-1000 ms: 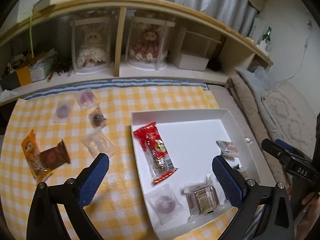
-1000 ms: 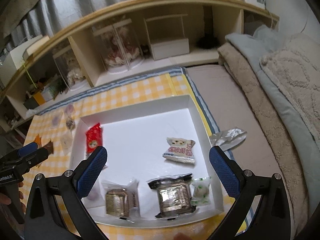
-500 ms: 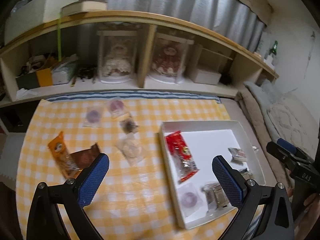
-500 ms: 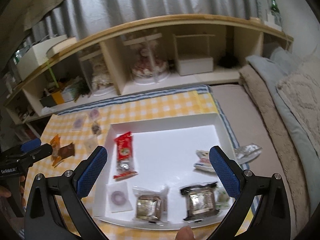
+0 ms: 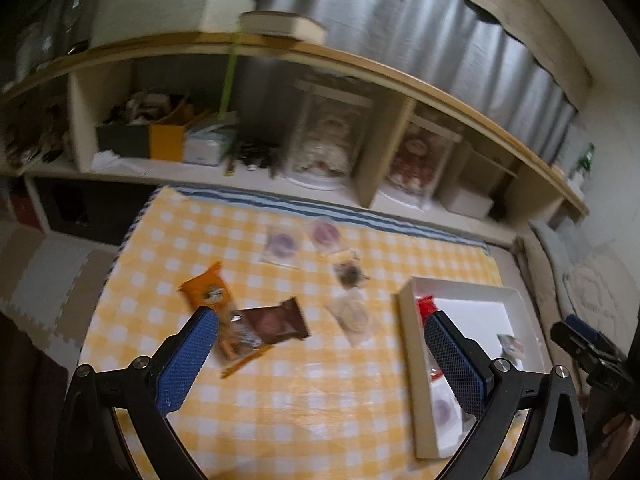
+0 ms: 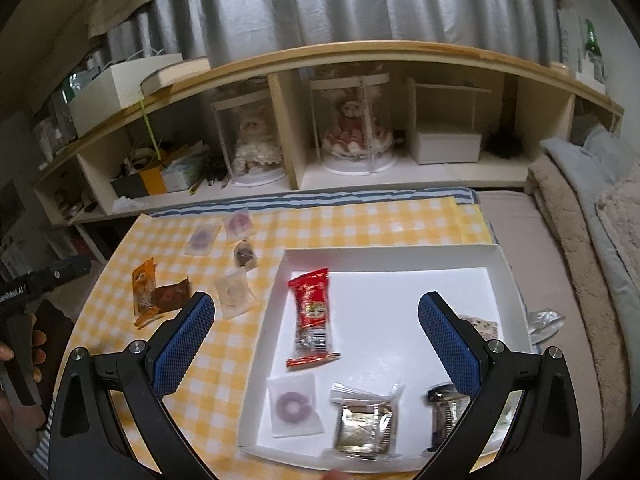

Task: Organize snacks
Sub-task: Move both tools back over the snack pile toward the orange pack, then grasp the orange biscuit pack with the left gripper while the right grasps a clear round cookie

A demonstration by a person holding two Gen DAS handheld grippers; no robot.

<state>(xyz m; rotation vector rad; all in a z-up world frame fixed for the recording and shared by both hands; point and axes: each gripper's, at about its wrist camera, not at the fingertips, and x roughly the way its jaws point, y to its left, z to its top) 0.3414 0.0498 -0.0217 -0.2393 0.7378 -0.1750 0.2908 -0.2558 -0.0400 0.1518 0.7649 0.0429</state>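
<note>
A: Where are the snacks from where the left gripper (image 5: 316, 354) sits?

B: Its jaws are spread wide with nothing between them. The orange packet (image 5: 216, 306) lies just ahead of its left fingertip, and the brown wrapper (image 5: 276, 324) lies against that packet, ahead between the fingers. A pale clear pouch (image 5: 352, 314) is ahead, right of the brown one, and three more small pouches lie farther ahead on the yellow checked cloth (image 5: 280, 400). The white tray (image 5: 416, 380) is off to its right.

A: And the right gripper (image 6: 316, 338)?

B: Also spread and empty, hanging above the tray's near half. The red packet (image 6: 314, 314) lies ahead between its fingers; a clear pouch with a purple ring (image 6: 295, 403) and two foil-wrapped squares lie closer in.

A: How will the loose ones handle?

B: My guess is light and limp: thin film that crinkles and slides on the cloth. The orange packet is long, so it would likely droop if taken by one end. The brown wrapper looks like it holds something round and soft that could crush.

A: So where to grip?

B: I'd take the brown wrapper across a crimped end seam, and the orange packet across its narrow middle. Since the two touch, lifting one may drag the other.
</note>
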